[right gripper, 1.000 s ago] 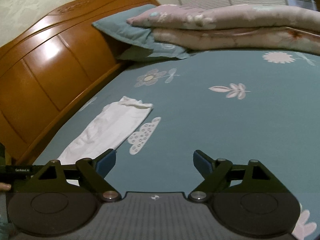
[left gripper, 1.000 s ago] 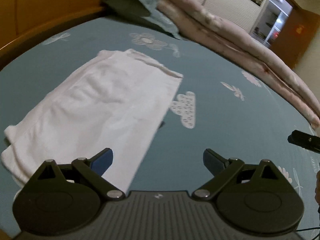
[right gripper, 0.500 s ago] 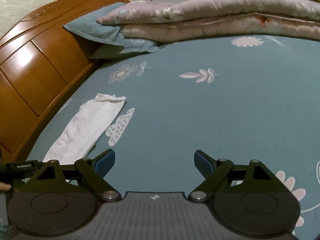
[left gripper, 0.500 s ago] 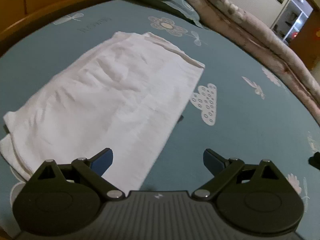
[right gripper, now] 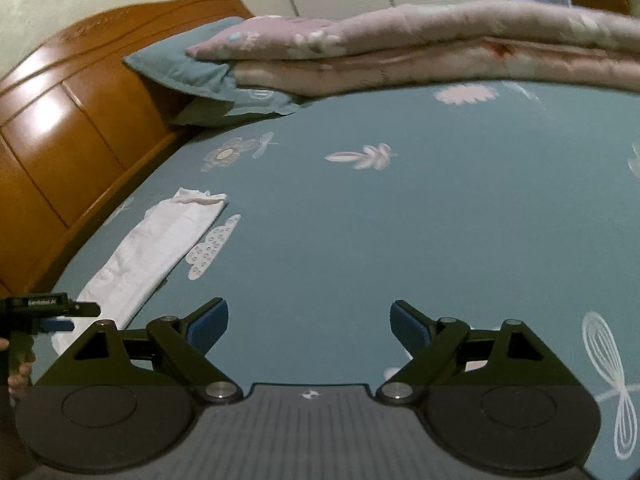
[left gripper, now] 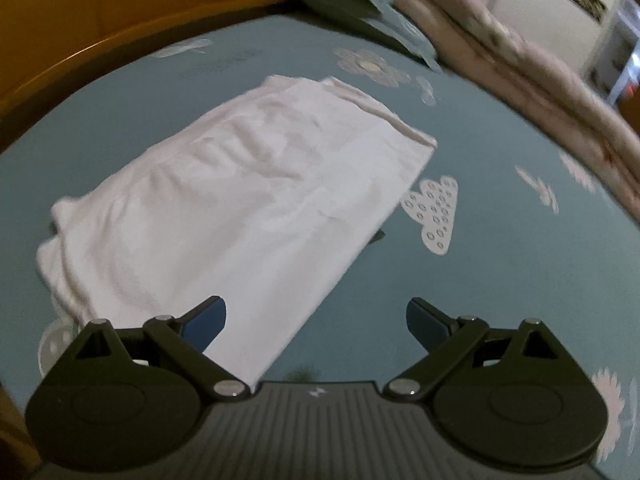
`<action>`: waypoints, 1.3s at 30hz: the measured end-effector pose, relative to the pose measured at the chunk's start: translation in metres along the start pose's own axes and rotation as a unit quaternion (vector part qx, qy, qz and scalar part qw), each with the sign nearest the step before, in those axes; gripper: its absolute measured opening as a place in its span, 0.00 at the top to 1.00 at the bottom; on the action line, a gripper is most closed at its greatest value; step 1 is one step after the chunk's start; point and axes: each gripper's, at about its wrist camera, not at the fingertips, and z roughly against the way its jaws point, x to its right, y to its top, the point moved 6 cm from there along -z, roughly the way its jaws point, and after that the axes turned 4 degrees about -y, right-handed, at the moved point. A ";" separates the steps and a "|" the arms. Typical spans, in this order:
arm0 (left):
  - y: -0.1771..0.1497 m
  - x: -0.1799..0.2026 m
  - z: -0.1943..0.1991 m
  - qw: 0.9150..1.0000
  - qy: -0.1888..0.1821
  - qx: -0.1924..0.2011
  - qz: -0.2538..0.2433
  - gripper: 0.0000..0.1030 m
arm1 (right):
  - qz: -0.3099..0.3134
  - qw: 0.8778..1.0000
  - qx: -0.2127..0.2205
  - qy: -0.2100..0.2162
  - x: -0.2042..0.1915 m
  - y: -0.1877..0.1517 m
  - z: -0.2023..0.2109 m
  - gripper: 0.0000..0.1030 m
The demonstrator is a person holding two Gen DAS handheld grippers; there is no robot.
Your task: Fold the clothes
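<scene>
White soft cloth garment, a long flat strip on the blue flowered bed sheet, runs away from the left gripper, which hangs nearest, fingers spread and empty, like the right gripper far off.

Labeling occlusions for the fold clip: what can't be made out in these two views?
- Near end of the white folded garment: left wrist view, hidden behind the left gripper body.
- Same garment's near end, right wrist view: covered by the right gripper linkage.
- Pink floral quilt: motion-blurred, cut by frame edge.
- Small dark item at the garment's edge: too small to identify.
</scene>
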 end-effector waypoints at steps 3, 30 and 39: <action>-0.010 -0.007 0.004 0.999 0.006 0.009 0.033 0.06 | -0.028 0.999 0.001 0.022 0.023 -0.006 0.003 0.10; -0.072 0.195 0.156 0.946 0.036 0.260 -0.189 0.01 | 0.055 0.996 0.071 -0.025 0.079 0.001 0.107 0.00; -0.105 0.241 0.107 0.952 -0.018 0.169 -0.255 0.01 | 0.094 0.982 -0.022 -0.164 0.099 0.018 0.133 0.00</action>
